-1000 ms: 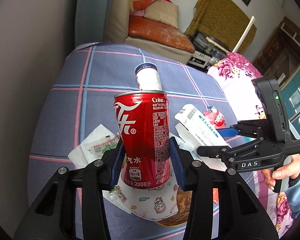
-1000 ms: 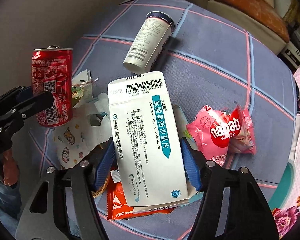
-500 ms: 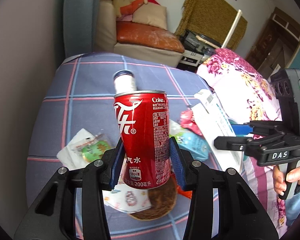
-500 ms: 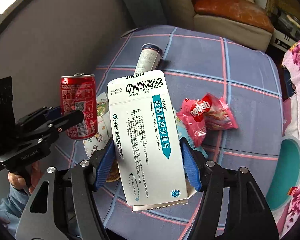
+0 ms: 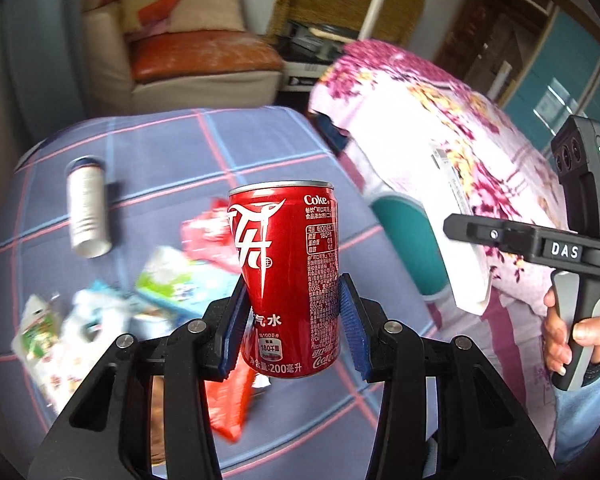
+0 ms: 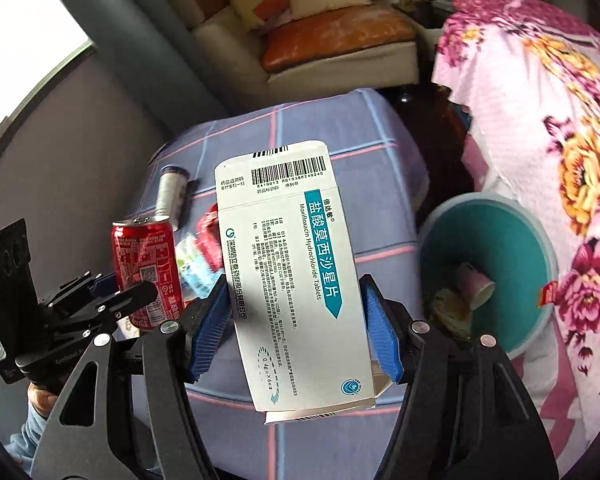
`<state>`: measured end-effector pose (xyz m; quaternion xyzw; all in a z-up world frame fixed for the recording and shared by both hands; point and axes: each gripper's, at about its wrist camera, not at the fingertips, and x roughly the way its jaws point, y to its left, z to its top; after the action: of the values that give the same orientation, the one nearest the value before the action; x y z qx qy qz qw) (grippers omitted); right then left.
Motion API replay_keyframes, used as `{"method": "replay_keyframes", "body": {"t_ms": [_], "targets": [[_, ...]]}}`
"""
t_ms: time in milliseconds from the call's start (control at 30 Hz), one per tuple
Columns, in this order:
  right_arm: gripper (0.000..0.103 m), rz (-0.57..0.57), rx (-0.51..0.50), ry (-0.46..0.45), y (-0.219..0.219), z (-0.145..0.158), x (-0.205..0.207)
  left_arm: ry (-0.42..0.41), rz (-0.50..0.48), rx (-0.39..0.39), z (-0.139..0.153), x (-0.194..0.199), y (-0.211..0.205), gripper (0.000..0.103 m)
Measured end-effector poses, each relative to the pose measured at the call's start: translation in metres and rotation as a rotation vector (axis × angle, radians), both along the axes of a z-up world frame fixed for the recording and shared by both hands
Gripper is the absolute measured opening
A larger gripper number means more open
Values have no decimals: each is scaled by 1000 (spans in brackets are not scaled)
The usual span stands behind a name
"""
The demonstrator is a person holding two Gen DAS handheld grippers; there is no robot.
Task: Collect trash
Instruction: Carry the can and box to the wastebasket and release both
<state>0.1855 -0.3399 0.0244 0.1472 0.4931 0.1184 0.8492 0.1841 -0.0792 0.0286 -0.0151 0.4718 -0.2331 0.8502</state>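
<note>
The left tool [image 5: 292,316] is clamped on an upright red cola can [image 5: 286,276], and the right tool [image 6: 296,320] is clamped on a white medicine box [image 6: 288,280] beside the teal bin [image 6: 540,248].

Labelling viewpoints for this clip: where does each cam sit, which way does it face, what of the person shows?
Left wrist: on the left gripper, looking down along its fingers at the Coke can it grips above the checked bed; the right hand shows.
Right wrist: on the right gripper, looking down past the medicine box toward the teal bin; a left sleeve shows.
Shared: can, box, bin, white bottle.
</note>
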Motion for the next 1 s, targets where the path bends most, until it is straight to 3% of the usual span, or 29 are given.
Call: {"method": "replay_keyframes", "body": {"t_ms": [200, 500, 900, 967, 1000], "targets": [[61, -195, -11, 0, -88, -17, -15, 8, -142, 41, -14, 6, -92, 45], [61, -310, -26, 34, -148, -43, -21, 62, -238, 59, -43, 21, -181, 45], [61, -339, -41, 34, -165, -45, -14, 101, -265, 65, -65, 38, -219, 46], [61, -338, -43, 36, -164, -45, -14, 108, -249, 72, -66, 41, -218, 54], [61, -337, -44, 37, -164, -46, -13, 109, -240, 71, -66, 42, -216, 64]]}}
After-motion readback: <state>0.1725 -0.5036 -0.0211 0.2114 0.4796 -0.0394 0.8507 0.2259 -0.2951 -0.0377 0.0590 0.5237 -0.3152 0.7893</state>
